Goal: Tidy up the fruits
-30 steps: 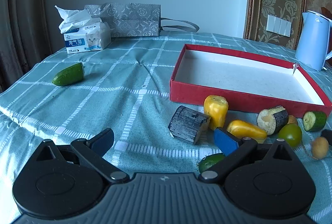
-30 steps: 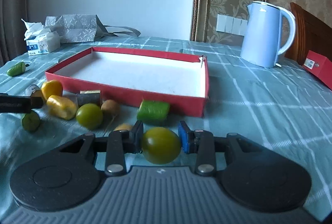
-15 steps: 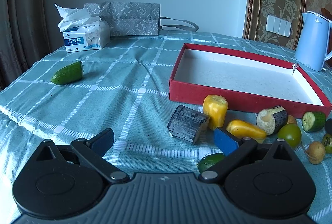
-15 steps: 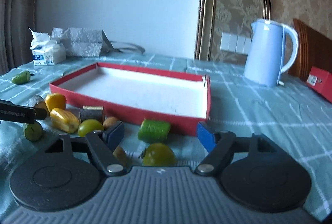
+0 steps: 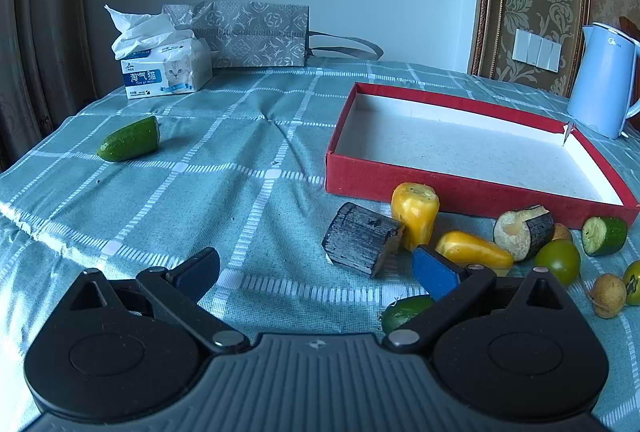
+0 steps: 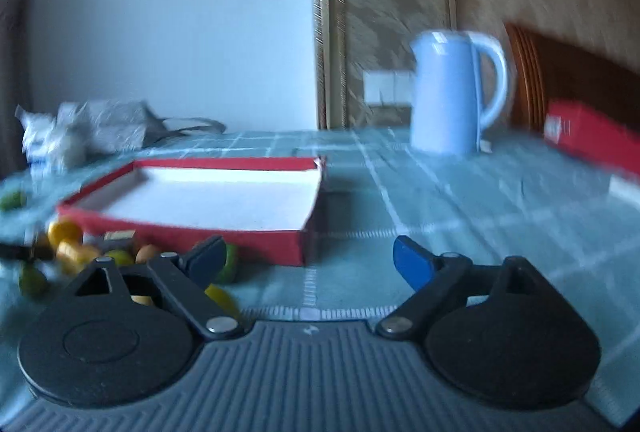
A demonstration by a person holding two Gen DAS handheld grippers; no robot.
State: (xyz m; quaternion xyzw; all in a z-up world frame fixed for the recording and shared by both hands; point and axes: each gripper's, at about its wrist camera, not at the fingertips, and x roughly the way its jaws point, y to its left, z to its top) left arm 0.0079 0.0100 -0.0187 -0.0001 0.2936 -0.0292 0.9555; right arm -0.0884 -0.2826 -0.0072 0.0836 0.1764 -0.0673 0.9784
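A red tray (image 5: 360, 179) with a white floor stands empty on the checked cloth; it also shows in the right wrist view (image 6: 224, 232). Before its near wall lie a dark eggplant chunk (image 5: 360, 238), two yellow pepper pieces (image 5: 414, 209), a cut eggplant piece (image 5: 524, 230), a cucumber stub (image 5: 604, 236), a green round fruit (image 5: 558, 260) and a small brown fruit (image 5: 608, 296). A cucumber half (image 5: 128, 139) lies alone far left. My left gripper (image 5: 316, 268) is open and empty, low over the cloth. My right gripper (image 6: 308, 258) is open and empty; its view is blurred.
A tissue pack (image 5: 164, 69) and a grey patterned bag (image 5: 252, 33) stand at the back left. A light blue kettle (image 6: 452, 91) stands at the back right, with a red box (image 6: 592, 135) beyond it. A green piece (image 5: 404, 312) lies under my left gripper's right finger.
My right gripper opened and let go of the green round fruit, then rose and swung right. My left gripper has barely moved.
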